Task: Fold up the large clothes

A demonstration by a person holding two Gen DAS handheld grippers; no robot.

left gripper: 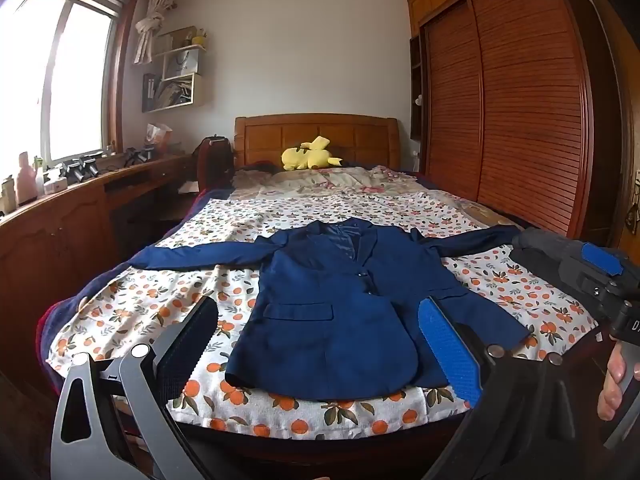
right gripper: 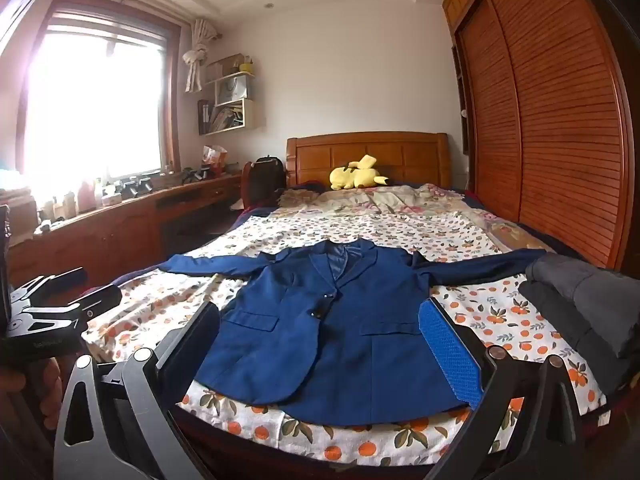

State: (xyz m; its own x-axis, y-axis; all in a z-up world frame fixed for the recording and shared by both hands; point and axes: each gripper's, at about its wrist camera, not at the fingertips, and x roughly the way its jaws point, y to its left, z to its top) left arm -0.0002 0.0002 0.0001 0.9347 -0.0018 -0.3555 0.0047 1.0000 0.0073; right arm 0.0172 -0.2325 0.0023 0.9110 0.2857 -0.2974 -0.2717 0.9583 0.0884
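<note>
A navy blue blazer [left gripper: 336,300] lies flat and face up on the bed, buttoned, with both sleeves spread out to the sides; it also fills the middle of the right wrist view [right gripper: 332,328]. My left gripper [left gripper: 320,344] hovers open above the foot of the bed, its jaws wide apart with nothing between them. My right gripper [right gripper: 324,348] is open too, held off the blazer's hem. In the left wrist view the right gripper [left gripper: 600,276] shows at the right edge with a hand on its handle. The left gripper [right gripper: 76,292] appears at the left of the right wrist view.
The bed has an orange-print sheet [left gripper: 168,304] and a wooden headboard [left gripper: 316,136] with a yellow plush toy [left gripper: 308,154]. A folded grey garment [right gripper: 580,304] lies at the blazer's right sleeve. A wooden desk [left gripper: 80,208] runs along the left, a wardrobe [left gripper: 500,100] along the right.
</note>
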